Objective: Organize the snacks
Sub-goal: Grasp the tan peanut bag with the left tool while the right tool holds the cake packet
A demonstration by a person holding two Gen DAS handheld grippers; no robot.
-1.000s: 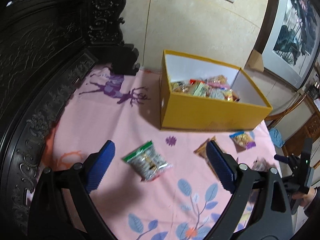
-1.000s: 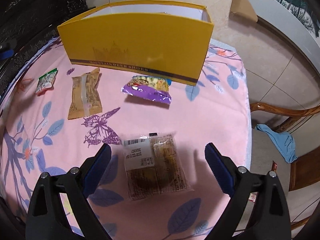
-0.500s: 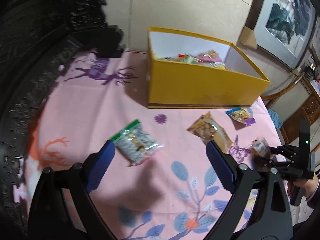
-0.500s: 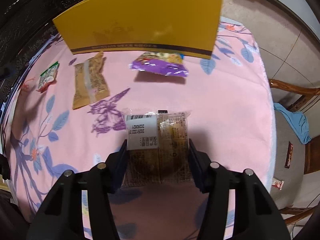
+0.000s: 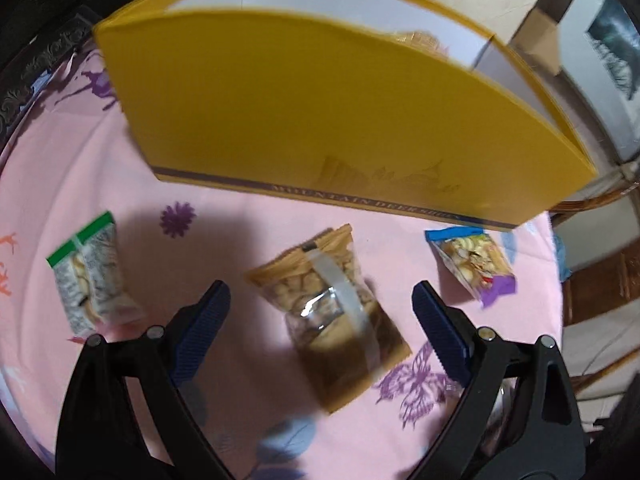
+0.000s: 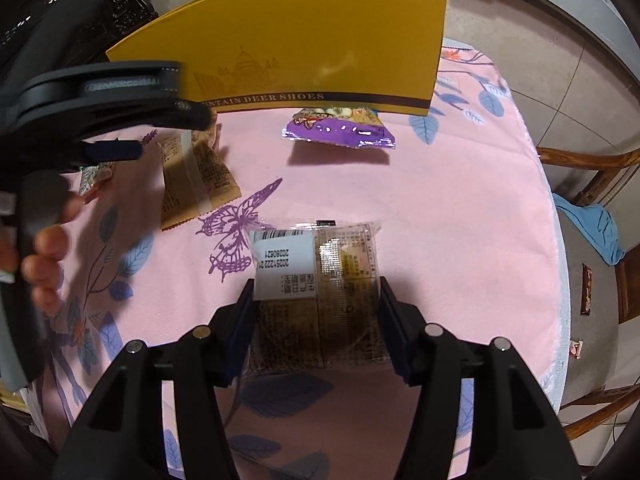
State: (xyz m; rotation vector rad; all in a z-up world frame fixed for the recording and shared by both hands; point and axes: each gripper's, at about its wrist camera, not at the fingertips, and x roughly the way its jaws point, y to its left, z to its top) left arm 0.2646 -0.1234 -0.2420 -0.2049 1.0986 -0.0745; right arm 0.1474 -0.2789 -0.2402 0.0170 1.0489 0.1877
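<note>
Clear-film brown cake packet (image 6: 316, 292): light, crinkly, slippery | right gripper (image 6: 316, 316) fingers clamp its sides, easing open | left gripper (image 5: 320, 320) fingers open over tan biscuit packet (image 5: 328, 312) near yellow cardboard box (image 5: 320, 120)

The left gripper (image 5: 320, 312) hangs with jaws spread wide over a tan snack packet (image 5: 328, 312) (clear strip down its middle) on the pink tablecloth (image 5: 248, 216). A green-topped packet (image 5: 90, 276) lies near the cloth's left edge, a blue-and-purple one (image 5: 472, 264) toward its right edge, below the yellow box (image 5: 320, 120).

Pink floral tablecloth (image 6: 460, 208), yellow box (image 6: 320, 40), four snack packets
</note>
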